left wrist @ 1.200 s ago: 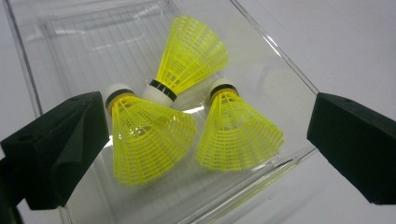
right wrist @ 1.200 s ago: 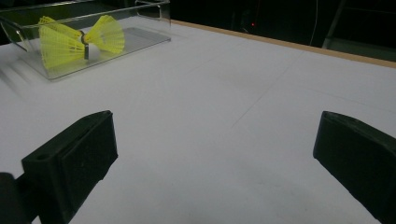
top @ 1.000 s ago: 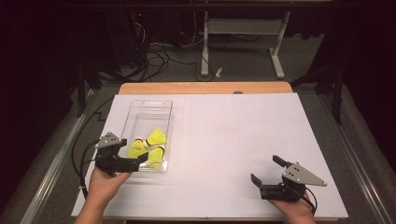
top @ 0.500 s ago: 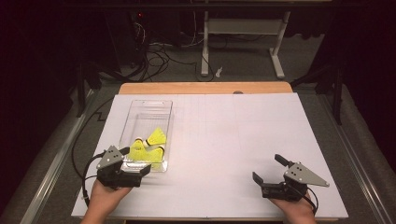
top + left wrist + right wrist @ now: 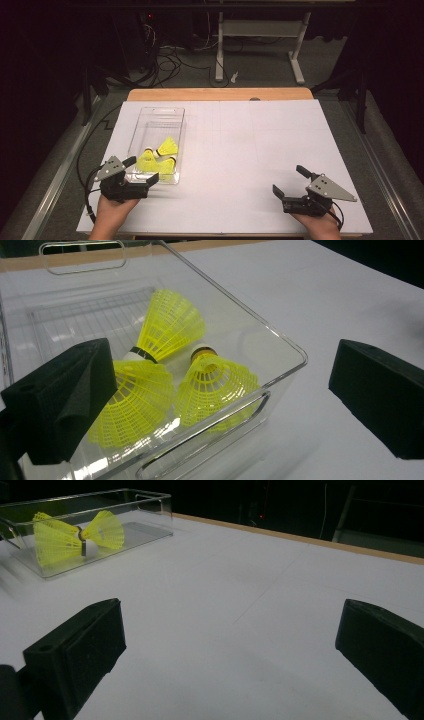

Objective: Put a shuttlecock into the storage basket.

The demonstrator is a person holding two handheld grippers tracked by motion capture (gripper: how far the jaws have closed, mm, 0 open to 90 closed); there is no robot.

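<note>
Here my left gripper (image 5: 141,170) sits at the near end of the clear plastic bin (image 5: 172,112), its jaws spread wide and holding nothing. In the left gripper view one jaw stands in front of the bin's near left part and the other stands off to the right over the white table cover (image 5: 260,150), so the bin's near right corner (image 5: 300,357) lies in the gap between them. Just ahead of my left jaws, inside the bin, lie three yellow shuttlecocks (image 5: 215,385). Two have their skirts flaring toward me; the third (image 5: 170,322) lies behind them with its skirt pointing away, its cork end meeting the left one's. The right shuttlecock's cork tip (image 5: 202,352) points up and away from my jaws.

My right gripper (image 5: 292,180) rests low over the bare cover, well apart from the bin, jaws also wide apart and empty. From its view the bin (image 5: 145,510) lies far ahead and to the left, with the yellow skirts (image 5: 102,530) visible through its wall.
</note>
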